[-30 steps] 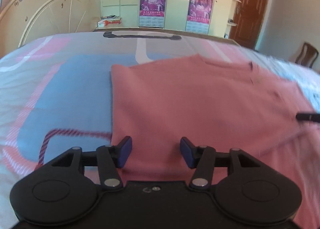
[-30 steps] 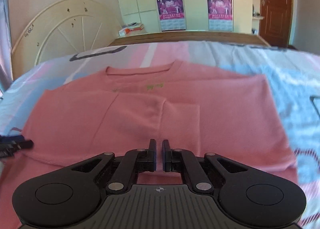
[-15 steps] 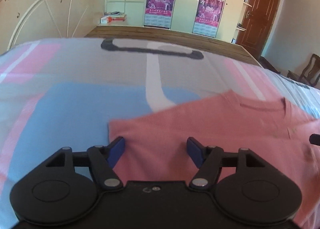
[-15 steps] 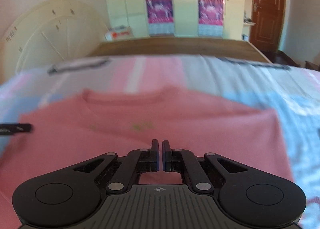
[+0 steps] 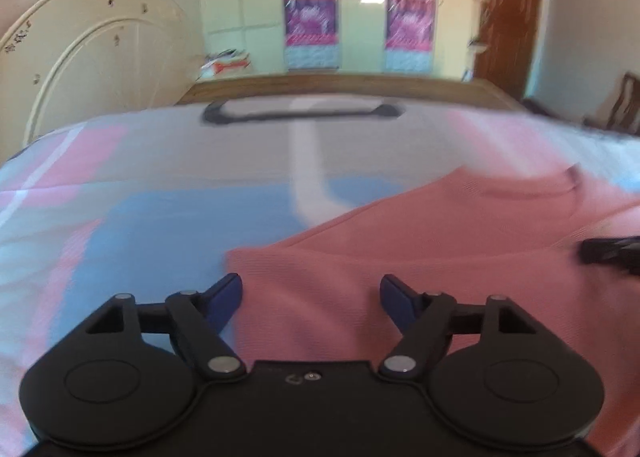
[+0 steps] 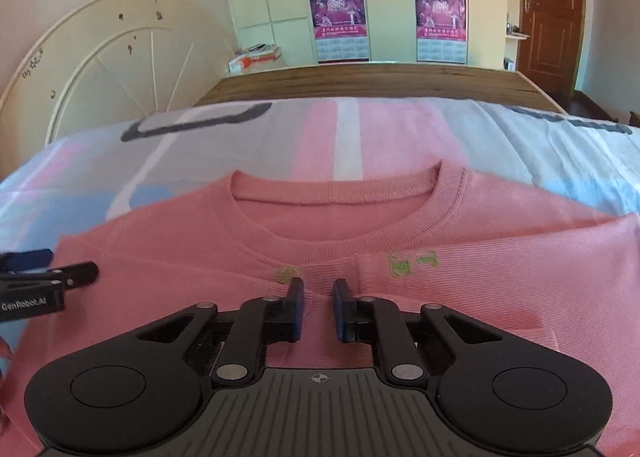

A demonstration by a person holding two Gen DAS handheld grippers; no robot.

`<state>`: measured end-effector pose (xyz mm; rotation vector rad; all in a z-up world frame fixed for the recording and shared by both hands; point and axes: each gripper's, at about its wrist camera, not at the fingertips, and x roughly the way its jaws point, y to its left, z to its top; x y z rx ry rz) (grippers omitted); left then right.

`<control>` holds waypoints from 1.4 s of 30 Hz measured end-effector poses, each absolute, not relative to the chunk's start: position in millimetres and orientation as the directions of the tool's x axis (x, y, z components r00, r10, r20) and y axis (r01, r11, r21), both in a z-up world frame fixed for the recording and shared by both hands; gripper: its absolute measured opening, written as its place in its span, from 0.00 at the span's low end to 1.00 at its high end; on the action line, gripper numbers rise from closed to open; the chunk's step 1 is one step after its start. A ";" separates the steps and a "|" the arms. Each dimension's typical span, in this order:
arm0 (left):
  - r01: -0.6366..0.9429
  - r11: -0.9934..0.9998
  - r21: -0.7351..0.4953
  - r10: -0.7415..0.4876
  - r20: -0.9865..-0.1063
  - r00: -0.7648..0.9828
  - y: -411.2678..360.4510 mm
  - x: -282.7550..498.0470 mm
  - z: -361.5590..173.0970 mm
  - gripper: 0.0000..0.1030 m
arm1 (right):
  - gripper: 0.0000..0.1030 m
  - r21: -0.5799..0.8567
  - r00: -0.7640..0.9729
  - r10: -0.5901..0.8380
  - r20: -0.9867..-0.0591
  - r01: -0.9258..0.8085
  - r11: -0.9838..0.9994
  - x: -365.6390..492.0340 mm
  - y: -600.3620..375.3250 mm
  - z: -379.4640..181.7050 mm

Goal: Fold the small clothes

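A pink knit top (image 6: 460, 225) lies on the bed, neckline (image 6: 340, 213) away from me, with both sides folded in over the middle and green stitching by the fold. My right gripper (image 6: 318, 297) sits low over the chest just below the neckline, jaws slightly apart, nothing between them. My left gripper (image 5: 311, 291) is wide open and empty over the top's left shoulder corner (image 5: 256, 261). The left gripper also shows in the right wrist view (image 6: 48, 273), and the right gripper's tip at the left wrist view's right edge (image 5: 608, 253).
The bedsheet (image 6: 200, 153) has pink, blue, white and grey patches. A wooden footboard (image 6: 360, 81) runs along the bed's far edge. A cream headboard panel (image 6: 100, 69) leans at left. Wardrobe doors with posters and a brown door (image 6: 552, 5) stand behind.
Both grippers have moved forward along the top from its lower part to the shoulders and neckline. The right gripper's jaws, shut before, have parted a little. The left stays wide open.
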<state>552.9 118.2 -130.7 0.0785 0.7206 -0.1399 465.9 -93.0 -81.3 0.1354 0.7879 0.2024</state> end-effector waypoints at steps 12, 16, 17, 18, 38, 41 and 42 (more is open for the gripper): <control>0.108 0.994 0.028 -0.061 -0.676 0.734 135.6 524.8 -148.3 0.83 | 0.27 0.101 0.710 0.142 -0.690 -0.100 0.990 426.4 -146.9 -88.8; 0.085 0.995 0.047 -0.036 -0.633 0.773 121.5 506.2 -134.7 0.72 | 0.14 0.173 0.711 0.161 -0.684 -0.056 0.983 415.1 -175.1 -85.9; 0.095 0.995 0.023 -0.061 -0.621 0.782 116.5 496.7 -129.2 0.73 | 0.14 0.161 0.725 0.154 -0.671 -0.061 0.985 411.6 -169.8 -78.5; 0.103 0.995 0.011 -0.075 -0.615 0.785 115.6 490.3 -126.2 0.75 | 0.14 0.167 0.739 0.173 -0.651 -0.083 0.983 404.3 -165.8 -72.0; 0.164 0.986 0.032 -0.100 -0.672 0.734 110.2 427.4 -145.0 0.80 | 0.00 0.232 0.689 0.183 -0.702 -0.022 0.973 356.1 -188.9 -78.2; 0.168 0.985 0.031 -0.104 -0.669 0.736 110.7 426.7 -146.6 0.80 | 0.00 0.223 0.678 0.167 -0.716 -0.004 0.975 357.4 -194.7 -82.7; 0.169 0.985 0.031 -0.105 -0.669 0.736 111.3 426.4 -147.1 0.80 | 0.00 0.226 0.678 0.167 -0.716 -0.001 0.974 358.4 -196.8 -82.7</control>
